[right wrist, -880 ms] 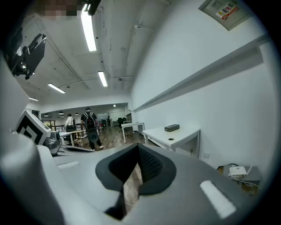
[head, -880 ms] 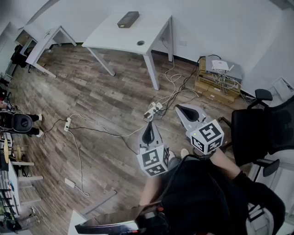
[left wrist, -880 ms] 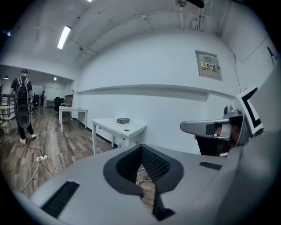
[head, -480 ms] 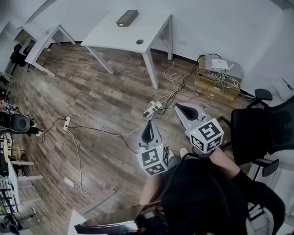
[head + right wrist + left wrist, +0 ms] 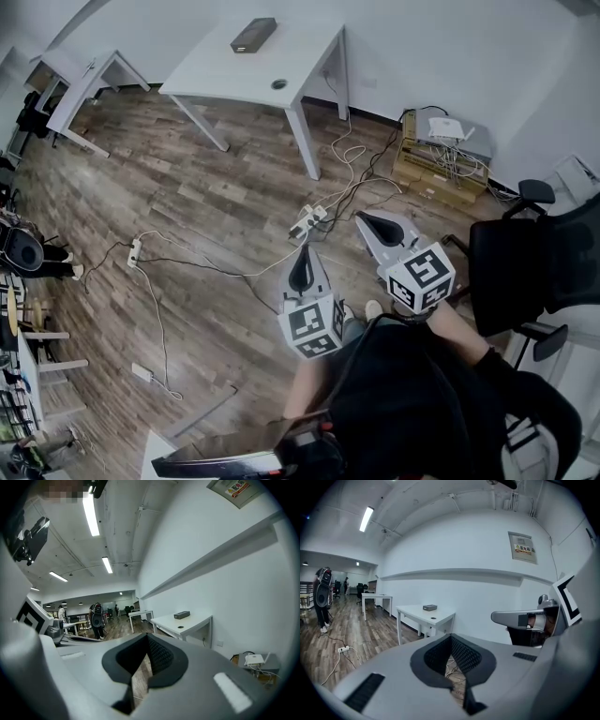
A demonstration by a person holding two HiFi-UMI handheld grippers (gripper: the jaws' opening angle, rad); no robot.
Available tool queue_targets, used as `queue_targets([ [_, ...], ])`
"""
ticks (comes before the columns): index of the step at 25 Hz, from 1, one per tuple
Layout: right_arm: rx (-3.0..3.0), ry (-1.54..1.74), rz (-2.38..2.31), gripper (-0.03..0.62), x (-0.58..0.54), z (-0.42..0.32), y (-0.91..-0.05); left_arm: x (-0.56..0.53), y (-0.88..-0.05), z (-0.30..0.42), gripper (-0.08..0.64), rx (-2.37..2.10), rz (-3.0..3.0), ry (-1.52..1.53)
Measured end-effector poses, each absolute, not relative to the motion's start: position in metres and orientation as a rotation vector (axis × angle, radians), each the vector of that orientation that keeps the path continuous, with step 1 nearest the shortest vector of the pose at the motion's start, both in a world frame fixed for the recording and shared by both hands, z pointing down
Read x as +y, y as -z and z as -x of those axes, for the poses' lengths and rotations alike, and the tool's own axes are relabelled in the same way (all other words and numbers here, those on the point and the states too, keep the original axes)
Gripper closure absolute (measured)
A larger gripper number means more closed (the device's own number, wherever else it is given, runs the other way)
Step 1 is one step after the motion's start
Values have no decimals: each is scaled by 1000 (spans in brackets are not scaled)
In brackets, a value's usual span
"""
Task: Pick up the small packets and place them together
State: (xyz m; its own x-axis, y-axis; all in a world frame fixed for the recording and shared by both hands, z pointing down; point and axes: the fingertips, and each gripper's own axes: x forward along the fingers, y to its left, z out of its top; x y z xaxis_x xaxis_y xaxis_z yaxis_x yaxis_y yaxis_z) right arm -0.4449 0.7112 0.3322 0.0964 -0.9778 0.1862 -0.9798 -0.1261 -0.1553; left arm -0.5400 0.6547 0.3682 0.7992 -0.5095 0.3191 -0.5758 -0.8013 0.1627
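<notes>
No small packets show in any view. My left gripper [image 5: 302, 263] is held over the wooden floor near the middle of the head view, its jaws shut with nothing between them; the same holds in its own view [image 5: 451, 638]. My right gripper [image 5: 371, 225] is beside it to the right, also shut and empty [image 5: 146, 639]. Both point toward a white table [image 5: 281, 58] by the far wall, which carries a dark flat box [image 5: 253, 35].
Power strips [image 5: 308, 221] and loose cables [image 5: 155, 309] lie across the floor. A cardboard box with a white router [image 5: 441, 150] stands by the wall at the right. A black office chair [image 5: 534, 262] is at the right, a second white table [image 5: 89, 84] at the far left.
Both grippers have kept their place and stayed shut. The head view has drifted a little, so the white table sits slightly further left.
</notes>
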Motion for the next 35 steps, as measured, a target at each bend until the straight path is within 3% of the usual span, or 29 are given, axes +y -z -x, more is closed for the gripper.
queue_targets([
  [17,-2035,-451,-2396,598,739,365,-350,665,-380,470,563,-785,-2733,-433],
  [35,-1981,-330,-2457,598,554,219,-327,459,-335,339,563,-764,-2800,-271],
])
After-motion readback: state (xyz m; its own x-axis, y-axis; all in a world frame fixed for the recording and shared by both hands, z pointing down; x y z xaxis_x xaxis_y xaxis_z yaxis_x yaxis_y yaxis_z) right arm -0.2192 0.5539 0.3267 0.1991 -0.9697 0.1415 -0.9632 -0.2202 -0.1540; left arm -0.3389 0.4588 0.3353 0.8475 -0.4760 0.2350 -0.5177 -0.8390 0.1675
